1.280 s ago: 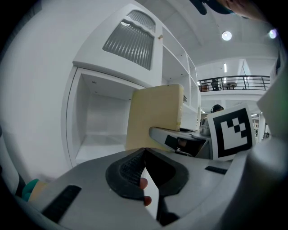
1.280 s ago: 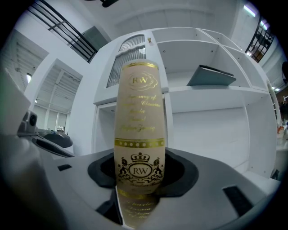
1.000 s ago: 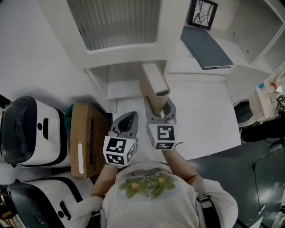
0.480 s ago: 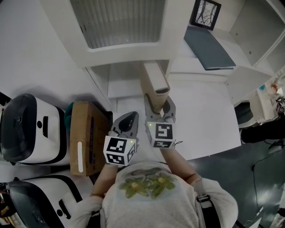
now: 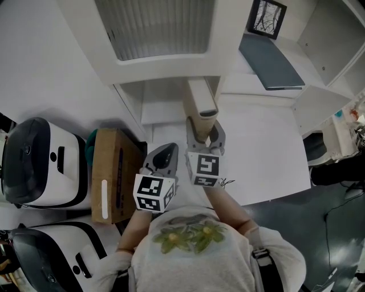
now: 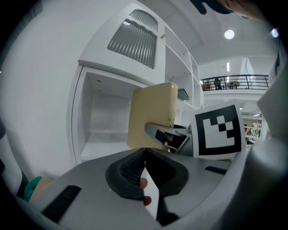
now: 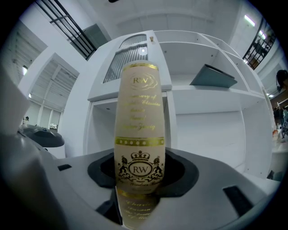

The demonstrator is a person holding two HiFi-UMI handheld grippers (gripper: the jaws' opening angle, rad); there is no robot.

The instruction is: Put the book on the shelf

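A cream book (image 5: 201, 107) with gold lettering on its spine (image 7: 138, 134) stands upright between the jaws of my right gripper (image 5: 206, 136), which is shut on it. It hangs just in front of the open lower compartment (image 5: 162, 102) of the white shelf unit (image 5: 159, 34). In the left gripper view the same book (image 6: 152, 116) shows edge-on beside that compartment (image 6: 108, 121). My left gripper (image 5: 162, 157) sits lower left of the book, jaws closed together with nothing in them.
A grey folder (image 5: 268, 60) and a framed picture (image 5: 265, 16) lie on a shelf to the right. A brown cardboard box (image 5: 111, 174) and white rounded machines (image 5: 40, 165) stand at the left. The person's hands and shirt fill the bottom.
The right gripper and the book have edged slightly up and toward the shelf opening. The left gripper has stayed in place.
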